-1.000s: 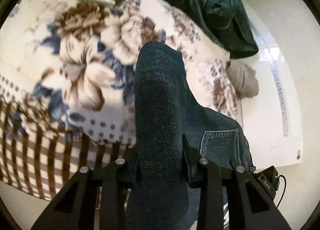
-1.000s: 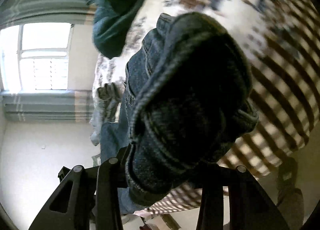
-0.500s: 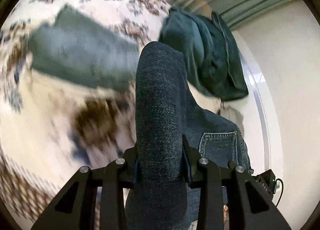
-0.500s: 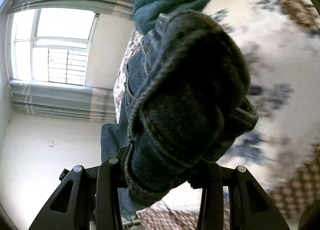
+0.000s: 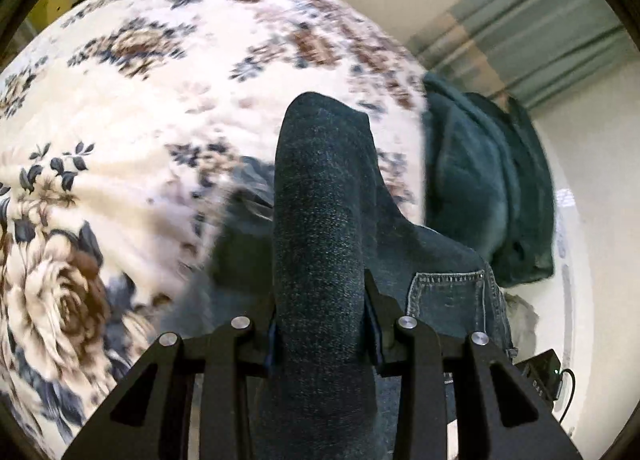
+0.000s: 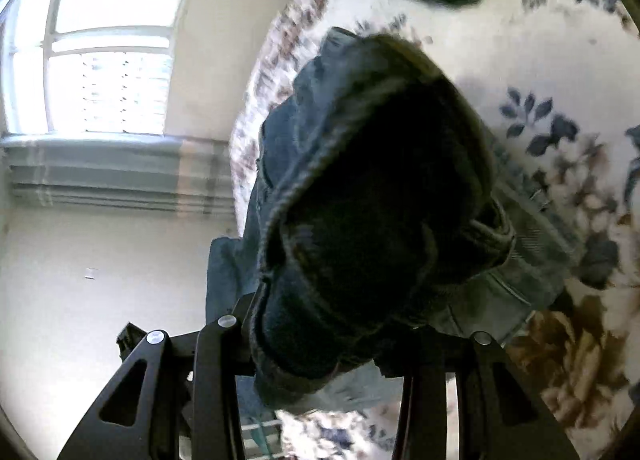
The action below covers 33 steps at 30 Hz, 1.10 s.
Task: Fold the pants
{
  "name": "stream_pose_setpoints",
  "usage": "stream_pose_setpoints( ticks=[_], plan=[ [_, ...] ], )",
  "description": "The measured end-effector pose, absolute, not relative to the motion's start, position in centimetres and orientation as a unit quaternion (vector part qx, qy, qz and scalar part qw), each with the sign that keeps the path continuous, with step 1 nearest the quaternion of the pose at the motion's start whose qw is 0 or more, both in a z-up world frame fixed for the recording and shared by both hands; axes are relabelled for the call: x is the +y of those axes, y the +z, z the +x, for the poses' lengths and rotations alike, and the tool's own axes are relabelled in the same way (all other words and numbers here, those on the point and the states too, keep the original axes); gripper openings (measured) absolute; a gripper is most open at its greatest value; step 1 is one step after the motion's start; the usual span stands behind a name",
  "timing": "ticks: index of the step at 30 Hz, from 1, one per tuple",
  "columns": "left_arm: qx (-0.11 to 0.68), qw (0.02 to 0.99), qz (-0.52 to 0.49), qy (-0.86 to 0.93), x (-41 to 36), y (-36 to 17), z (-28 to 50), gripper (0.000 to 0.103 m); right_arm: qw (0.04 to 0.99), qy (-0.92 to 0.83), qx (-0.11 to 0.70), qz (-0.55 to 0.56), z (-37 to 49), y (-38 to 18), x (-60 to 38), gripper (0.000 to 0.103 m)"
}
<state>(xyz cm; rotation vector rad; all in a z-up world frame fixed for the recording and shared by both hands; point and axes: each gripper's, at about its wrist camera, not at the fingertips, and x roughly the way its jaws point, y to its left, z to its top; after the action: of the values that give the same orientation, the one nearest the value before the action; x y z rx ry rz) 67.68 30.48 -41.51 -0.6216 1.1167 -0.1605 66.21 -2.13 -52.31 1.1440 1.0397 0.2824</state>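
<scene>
Floral bedspread (image 5: 132, 131), window at left. Left gripper (image 5: 320, 324): jaws clamped on jeans (image 5: 320, 219), lifted clear of the bed. Right gripper (image 6: 328, 324): jaws clamped on bunched waistband. Dark green garments (image 5: 488, 187) at far edge. Fold apparently mid-carry; laying down remains.

Both grippers swing the jeans (image 5: 320, 227) farther over the bed (image 5: 132, 107); the checked border drops from view, and the window (image 6: 108, 51) appears.
</scene>
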Motion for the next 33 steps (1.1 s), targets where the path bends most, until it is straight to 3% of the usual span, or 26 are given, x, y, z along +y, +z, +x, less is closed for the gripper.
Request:
stream_pose_setpoints(
  ticks=[4,8,10,13,14,17,21,22,23,28,33],
  plan=[
    [0.55,0.784,-0.281,-0.066,32.4,-45.5,68.6,0.032,0.701,0.12,0.489,0.505,66.4,-55.0,-2.0,0.043],
    [0.563,0.782,-0.26,-0.063,32.8,-46.5,68.2,0.047,0.696,0.109,0.514,0.489,66.1,-55.8,-3.4,0.049],
    [0.568,0.781,-0.252,-0.063,33.1,-46.7,68.0,0.054,0.7,0.101,0.526,0.472,66.5,-56.4,-4.8,0.058],
    [0.574,0.78,-0.242,-0.055,33.1,-45.9,67.4,0.056,0.715,0.072,0.536,0.443,66.6,-54.6,-6.0,0.06],
    [0.574,0.782,-0.238,-0.05,33.0,-45.5,67.2,0.056,0.719,0.061,0.543,0.428,66.5,-53.9,-5.8,0.069],
    [0.578,0.786,-0.218,-0.03,32.5,-44.0,66.5,0.056,0.748,0.025,0.558,0.359,66.9,-51.8,-6.1,0.077],
    [0.576,0.801,-0.164,-0.001,31.0,-41.6,64.9,0.055,0.789,-0.011,0.573,0.22,65.7,-46.8,-4.7,0.098],
    [0.574,0.805,-0.148,0.005,30.3,-40.7,64.2,0.059,0.793,-0.014,0.574,0.202,64.6,-45.1,-4.2,0.1],
    [0.574,0.808,-0.136,0.01,29.8,-40.2,63.7,0.07,0.798,-0.025,0.579,0.165,64.5,-44.0,-3.6,0.103],
    [0.569,0.817,-0.086,0.04,27.5,-37.7,61.6,0.09,0.826,-0.045,0.559,0.059,61.8,-38.0,-1.3,0.103],
    [0.555,0.828,-0.062,0.061,26.1,-34.8,60.0,0.09,0.842,-0.042,0.538,0.018,59.5,-33.2,-0.2,0.103]
  ],
)
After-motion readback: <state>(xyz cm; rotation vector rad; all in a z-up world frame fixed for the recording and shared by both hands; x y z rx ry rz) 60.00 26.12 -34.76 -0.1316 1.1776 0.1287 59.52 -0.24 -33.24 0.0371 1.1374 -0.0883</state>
